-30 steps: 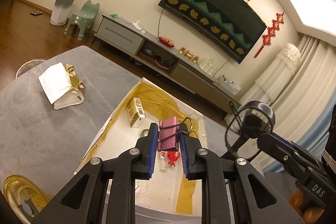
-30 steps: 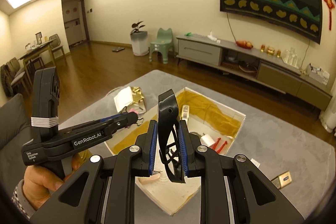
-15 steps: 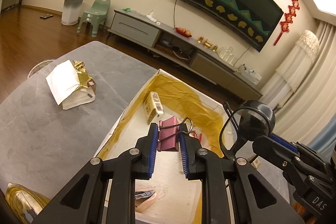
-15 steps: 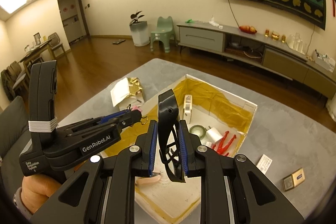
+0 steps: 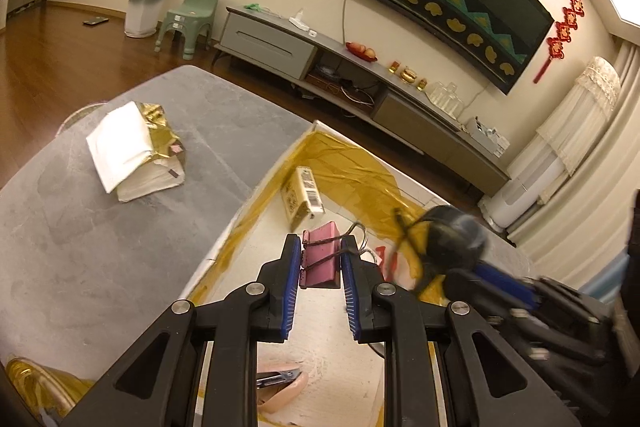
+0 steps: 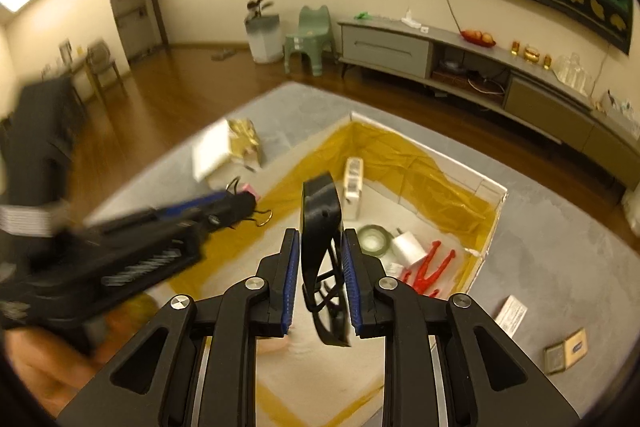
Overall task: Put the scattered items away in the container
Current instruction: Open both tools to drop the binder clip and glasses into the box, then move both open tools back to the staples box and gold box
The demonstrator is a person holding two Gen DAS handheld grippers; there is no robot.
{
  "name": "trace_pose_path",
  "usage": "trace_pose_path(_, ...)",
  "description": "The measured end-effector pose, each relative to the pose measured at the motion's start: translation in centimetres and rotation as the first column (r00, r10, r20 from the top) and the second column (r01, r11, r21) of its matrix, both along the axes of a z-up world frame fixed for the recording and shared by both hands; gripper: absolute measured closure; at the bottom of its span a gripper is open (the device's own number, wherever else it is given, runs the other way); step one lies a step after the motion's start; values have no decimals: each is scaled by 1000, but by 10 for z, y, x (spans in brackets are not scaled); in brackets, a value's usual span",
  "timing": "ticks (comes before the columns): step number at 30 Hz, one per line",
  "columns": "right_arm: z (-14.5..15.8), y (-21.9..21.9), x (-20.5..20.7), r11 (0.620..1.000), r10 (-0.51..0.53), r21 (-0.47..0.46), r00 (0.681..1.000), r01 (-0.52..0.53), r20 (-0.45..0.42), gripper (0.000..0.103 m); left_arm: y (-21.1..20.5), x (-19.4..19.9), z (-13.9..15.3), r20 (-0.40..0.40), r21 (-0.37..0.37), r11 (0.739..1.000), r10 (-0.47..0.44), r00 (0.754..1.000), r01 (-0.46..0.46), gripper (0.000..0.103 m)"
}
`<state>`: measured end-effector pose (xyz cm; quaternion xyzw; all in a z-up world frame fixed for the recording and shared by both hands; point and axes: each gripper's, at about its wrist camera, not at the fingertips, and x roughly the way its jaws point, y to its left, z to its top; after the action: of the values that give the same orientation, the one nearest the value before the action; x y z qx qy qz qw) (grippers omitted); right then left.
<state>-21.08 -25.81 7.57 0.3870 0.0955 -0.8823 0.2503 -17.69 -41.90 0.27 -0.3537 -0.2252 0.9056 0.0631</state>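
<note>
Over box [image 6: 490, 223], left claw [image 5: 320, 269] pinches pink clip [image 5: 320, 259]; right claw [image 6: 320, 269], blurred, pinches fan [image 6: 322, 227].

Both wrist cameras are looking forward along their fingers, tilted down from close above the near end of the open box [image 5: 256, 195] [image 6: 490, 223]. Both are sharing the box, the grey desk [image 5: 100, 227] [image 6: 560, 247] and the far TV wall.

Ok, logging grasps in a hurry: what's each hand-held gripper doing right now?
Left hand-held gripper: closed on the pink binder clip.
Right hand-held gripper: closed on the black plastic frame.
</note>
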Motion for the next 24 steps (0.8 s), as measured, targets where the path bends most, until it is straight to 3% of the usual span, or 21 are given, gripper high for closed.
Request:
trace_pose_path(2,-14,3,-10,1000,-8,20,999,7,38,58,0,-1,-1,3,21,1000,-4,1000,4,50)
trace_pose_path(11,-27,45,-5,999,-33,-35,996,36,81,58,-5,-1,0,-7,54,998,10,1000,-9,50)
trace_pose_path(19,-22,70,14,994,-17,-106,995,27,95,58,3,-4,0,-3,30,1000,0,1000,0,50)
trace_pose_path(24,-18,86,36,979,48,-199,995,-31,84,58,10,1,4,-13,7,1000,-2,1000,2,50)
